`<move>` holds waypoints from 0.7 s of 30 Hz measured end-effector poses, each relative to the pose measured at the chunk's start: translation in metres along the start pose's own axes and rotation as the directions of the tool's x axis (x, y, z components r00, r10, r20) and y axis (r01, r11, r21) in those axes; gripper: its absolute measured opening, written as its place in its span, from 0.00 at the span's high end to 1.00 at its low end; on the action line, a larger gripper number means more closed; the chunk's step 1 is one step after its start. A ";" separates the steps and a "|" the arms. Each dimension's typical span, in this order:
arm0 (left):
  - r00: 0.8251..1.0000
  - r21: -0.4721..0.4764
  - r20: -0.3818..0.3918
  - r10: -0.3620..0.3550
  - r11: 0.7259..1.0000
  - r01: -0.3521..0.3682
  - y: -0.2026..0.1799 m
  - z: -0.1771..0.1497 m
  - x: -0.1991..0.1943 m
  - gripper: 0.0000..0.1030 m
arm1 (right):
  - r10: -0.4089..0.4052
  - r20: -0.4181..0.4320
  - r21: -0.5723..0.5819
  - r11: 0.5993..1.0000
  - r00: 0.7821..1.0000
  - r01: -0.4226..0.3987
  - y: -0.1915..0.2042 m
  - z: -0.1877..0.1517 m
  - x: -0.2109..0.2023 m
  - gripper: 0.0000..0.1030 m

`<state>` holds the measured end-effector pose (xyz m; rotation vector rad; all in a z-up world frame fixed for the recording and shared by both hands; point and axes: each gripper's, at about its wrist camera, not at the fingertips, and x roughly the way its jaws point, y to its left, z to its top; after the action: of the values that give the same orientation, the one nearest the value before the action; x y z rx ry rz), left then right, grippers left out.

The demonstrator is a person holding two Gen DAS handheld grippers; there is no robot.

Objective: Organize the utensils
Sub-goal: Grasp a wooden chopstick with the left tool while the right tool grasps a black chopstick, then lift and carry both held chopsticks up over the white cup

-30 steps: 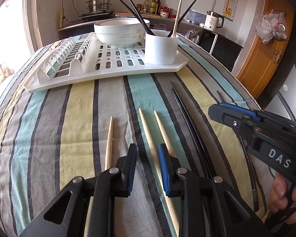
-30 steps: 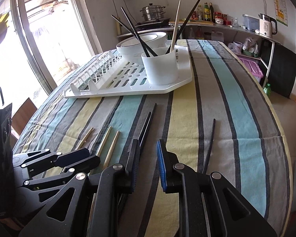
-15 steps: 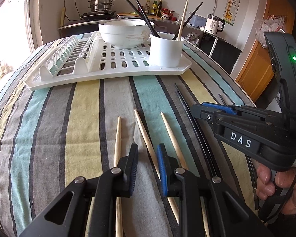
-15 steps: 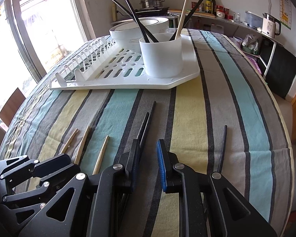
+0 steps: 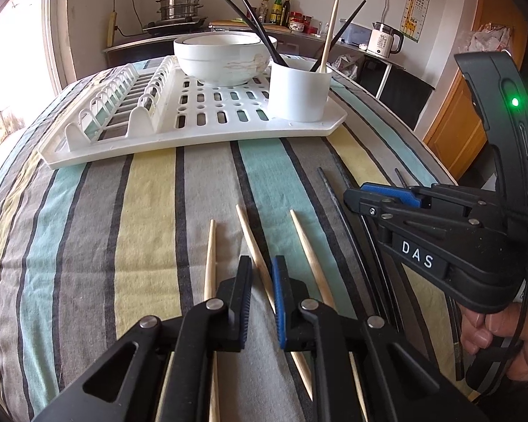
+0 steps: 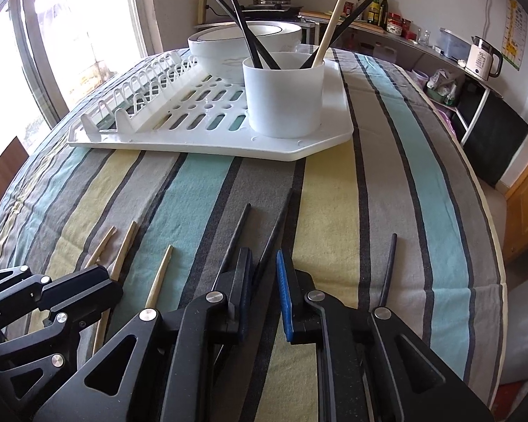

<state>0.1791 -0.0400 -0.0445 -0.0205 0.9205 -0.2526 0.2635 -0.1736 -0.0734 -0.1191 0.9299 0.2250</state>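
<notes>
Three wooden chopsticks lie on the striped cloth. The middle wooden chopstick (image 5: 253,242) runs between the jaws of my left gripper (image 5: 262,270), which are closing to a narrow gap; the pads do not visibly press on it. My right gripper (image 6: 264,267) is closing too, with a black chopstick (image 6: 278,225) between its jaws and a small gap still showing. A second black chopstick (image 6: 236,232) lies just left of it and a third (image 6: 389,267) to the right. The white cup (image 6: 283,95) on the drying rack (image 5: 200,130) holds black chopsticks and one wooden one.
A white bowl (image 5: 221,59) sits on the rack behind the cup. A person's hand (image 5: 492,330) holds the right gripper (image 5: 352,200) close beside the left one. The table edge drops off at the right (image 6: 492,246). A counter with a kettle stands beyond.
Both pairs of jaws have narrowed around the chopsticks between them. The right gripper has edged forward toward the rack and come further into the left wrist view.
</notes>
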 end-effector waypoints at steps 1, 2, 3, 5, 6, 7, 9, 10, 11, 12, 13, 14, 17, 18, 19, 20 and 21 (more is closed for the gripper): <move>1.000 -0.001 -0.002 -0.004 1.000 0.004 0.001 0.001 0.000 0.92 | -0.002 0.002 -0.002 1.000 1.000 0.002 0.000 -0.001 0.000 0.92; 1.000 0.000 -0.003 -0.005 1.000 0.005 0.001 0.001 0.000 0.92 | -0.001 0.003 -0.002 1.000 1.000 0.001 0.000 -0.001 0.000 0.92; 1.000 0.003 -0.004 -0.005 1.000 0.005 0.001 0.001 0.000 0.92 | 0.003 0.004 -0.002 1.000 1.000 -0.003 0.000 -0.001 0.000 0.93; 1.000 0.005 -0.008 -0.014 1.000 0.014 0.001 0.002 0.000 0.94 | 0.021 0.000 0.004 1.000 1.000 -0.021 -0.002 -0.001 -0.001 0.94; 0.999 0.001 -0.013 -0.029 1.000 0.029 0.002 0.003 0.001 0.95 | 0.033 0.005 0.010 0.999 0.999 -0.034 -0.003 0.000 -0.003 0.95; 0.999 -0.004 -0.014 -0.039 0.999 0.039 0.003 0.005 0.000 0.95 | 0.040 0.015 0.015 0.999 0.999 -0.040 -0.005 0.001 -0.006 0.95; 0.999 -0.005 -0.001 -0.046 0.999 0.046 0.003 0.007 -0.003 0.95 | 0.060 0.042 0.027 0.998 0.997 -0.061 -0.009 0.002 -0.014 0.95; 0.998 -0.007 0.008 -0.057 0.998 0.057 0.003 0.008 -0.006 0.95 | 0.066 0.052 0.032 0.997 0.996 -0.068 -0.010 0.004 -0.018 0.95; 0.998 -0.009 0.015 -0.065 0.998 0.066 0.003 0.010 -0.008 0.95 | 0.070 0.067 0.036 0.997 0.995 -0.073 -0.012 0.005 -0.023 0.95; 0.997 -0.008 0.022 -0.072 0.997 0.072 0.003 0.011 -0.011 0.95 | 0.076 0.082 0.038 0.996 0.994 -0.079 -0.014 0.006 -0.028 0.95; 0.997 -0.004 0.029 -0.075 0.997 0.075 0.002 0.013 -0.014 0.95 | 0.085 0.096 0.042 0.995 0.992 -0.089 -0.015 0.007 -0.032 0.95; 0.996 -0.003 0.034 -0.080 0.997 0.080 0.002 0.014 -0.016 0.95 | 0.096 0.109 0.047 0.994 0.989 -0.102 -0.017 0.008 -0.036 0.95; 0.995 -0.004 0.051 -0.091 0.996 0.091 0.003 0.019 -0.023 0.95 | 0.138 0.162 0.072 0.986 0.977 -0.151 -0.024 0.010 -0.051 0.95; 0.994 -0.002 0.060 -0.092 0.996 0.092 0.002 0.020 -0.027 0.95 | 0.145 0.178 0.077 0.984 0.973 -0.161 -0.026 0.012 -0.057 0.95; 0.993 0.000 0.068 -0.096 0.995 0.097 0.002 0.022 -0.030 0.95 | 0.150 0.198 0.080 0.982 0.969 -0.168 -0.028 0.013 -0.063 0.95; 0.992 0.001 0.076 -0.100 0.995 0.100 0.002 0.023 -0.034 0.95 | 0.156 0.218 0.081 0.981 0.963 -0.177 -0.029 0.014 -0.068 0.95; 0.991 0.003 0.086 -0.103 0.995 0.103 0.002 0.025 -0.038 0.95 | 0.162 0.236 0.082 0.979 0.958 -0.186 -0.030 0.016 -0.074 0.95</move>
<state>0.1773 -0.0321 0.0008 -0.0796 0.8352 -0.3443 0.2404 -0.2098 -0.0042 0.0839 0.7205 0.3458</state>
